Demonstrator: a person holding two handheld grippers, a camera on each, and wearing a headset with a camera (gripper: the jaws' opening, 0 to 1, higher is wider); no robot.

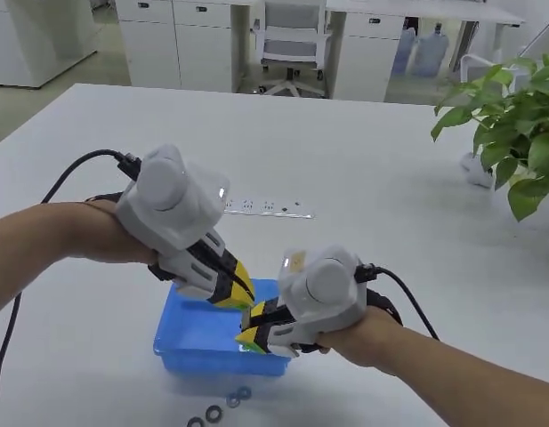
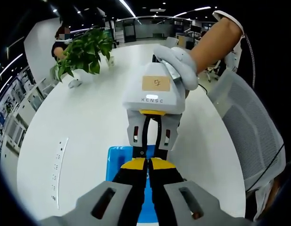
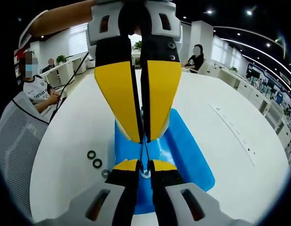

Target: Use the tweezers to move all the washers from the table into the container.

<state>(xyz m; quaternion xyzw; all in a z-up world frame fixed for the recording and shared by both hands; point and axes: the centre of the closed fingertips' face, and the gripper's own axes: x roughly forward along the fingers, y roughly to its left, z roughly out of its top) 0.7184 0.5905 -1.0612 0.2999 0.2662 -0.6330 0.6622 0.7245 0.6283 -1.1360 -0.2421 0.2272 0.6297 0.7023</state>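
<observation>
A blue container [image 1: 189, 342] sits on the white table, near its front edge. Both grippers meet over it, tip to tip. My left gripper [image 1: 243, 294] is shut on thin dark tweezers [image 3: 145, 153], which run down between its yellow jaws. My right gripper [image 3: 145, 165] is closed on the tweezers' lower legs. A small metal washer [image 3: 145, 174] sits at the tweezers' tip, above the container's floor [image 3: 187, 150]. Several dark washers [image 1: 213, 414] lie on the table just in front of the container, and appear again as washers [image 3: 94, 159] beside its wall.
A white power strip [image 1: 265, 207] lies beyond the container. A potted plant [image 1: 514, 124] stands at the right edge. A black cable [image 1: 74, 169] trails from the left gripper. An office chair [image 1: 292, 40] and cabinets stand behind the table.
</observation>
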